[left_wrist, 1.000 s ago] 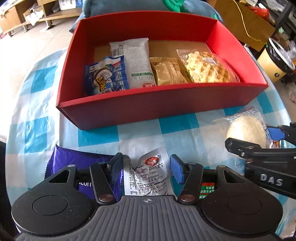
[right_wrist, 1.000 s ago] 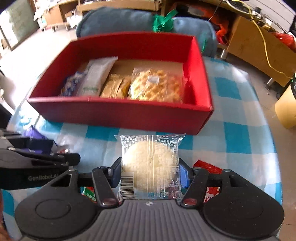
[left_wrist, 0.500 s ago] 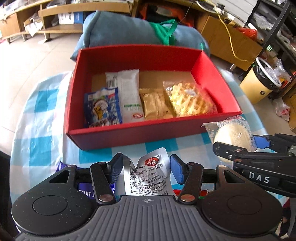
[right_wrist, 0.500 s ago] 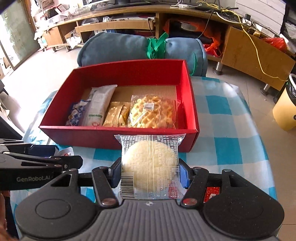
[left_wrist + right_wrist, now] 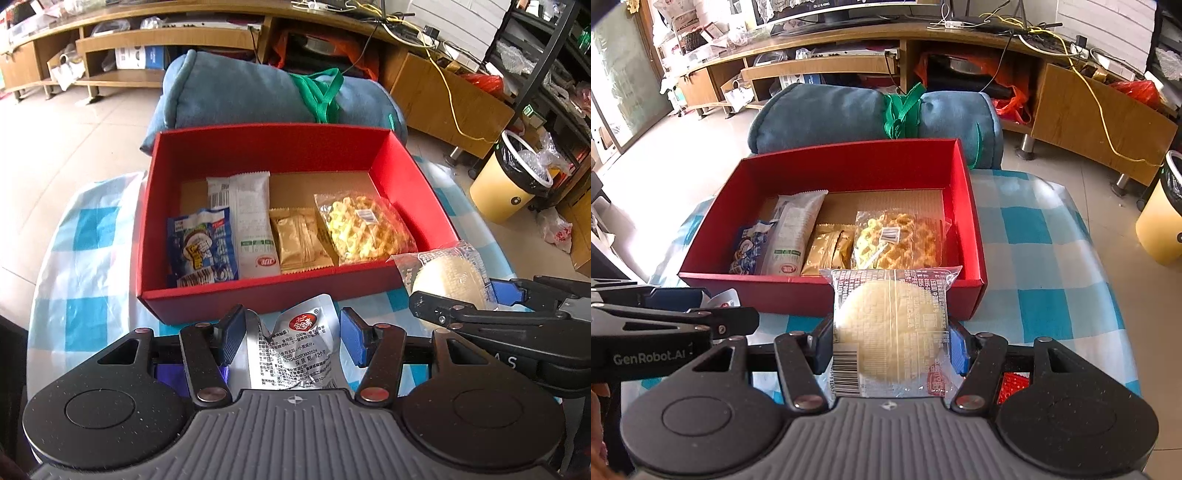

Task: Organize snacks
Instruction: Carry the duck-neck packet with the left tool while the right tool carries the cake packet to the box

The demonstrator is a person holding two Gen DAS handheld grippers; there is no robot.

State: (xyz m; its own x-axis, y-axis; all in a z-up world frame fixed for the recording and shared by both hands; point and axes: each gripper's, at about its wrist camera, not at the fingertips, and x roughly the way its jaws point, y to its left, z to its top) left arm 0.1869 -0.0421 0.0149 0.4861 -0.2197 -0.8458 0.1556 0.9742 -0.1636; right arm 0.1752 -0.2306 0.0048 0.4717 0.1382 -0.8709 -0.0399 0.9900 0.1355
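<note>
Behind the bench (image 5: 1034,236), with its blue-and-white checked cloth, a rolled blue cushion (image 5: 831,110) lay against the far wall of the red box (image 5: 258,295), and wooden shelving ran along the room's back. The box sat with its long axis across both views, and four snacks lay side by side along its near wall: a blue packet (image 5: 201,251), a white bar (image 5: 251,221) with its long axis running from the near wall toward the far one, a gold packet (image 5: 301,240), and a waffle (image 5: 364,229) in clear wrap. The left gripper (image 5: 291,336) hung over the bench in front of the box, and its fingers were closed on a crumpled silver pouch (image 5: 299,354), whose red round logo pointed toward the box. Just beside it, the right gripper (image 5: 892,343) had its fingers pressed on both sides of a round pale cake (image 5: 890,325) in clear wrap, the wrap's long axis pointing toward the box and its far edge showing in front of the near wall. A purple packet (image 5: 168,371) and a red packet (image 5: 1012,387) lay on the cloth under the grippers.
</note>
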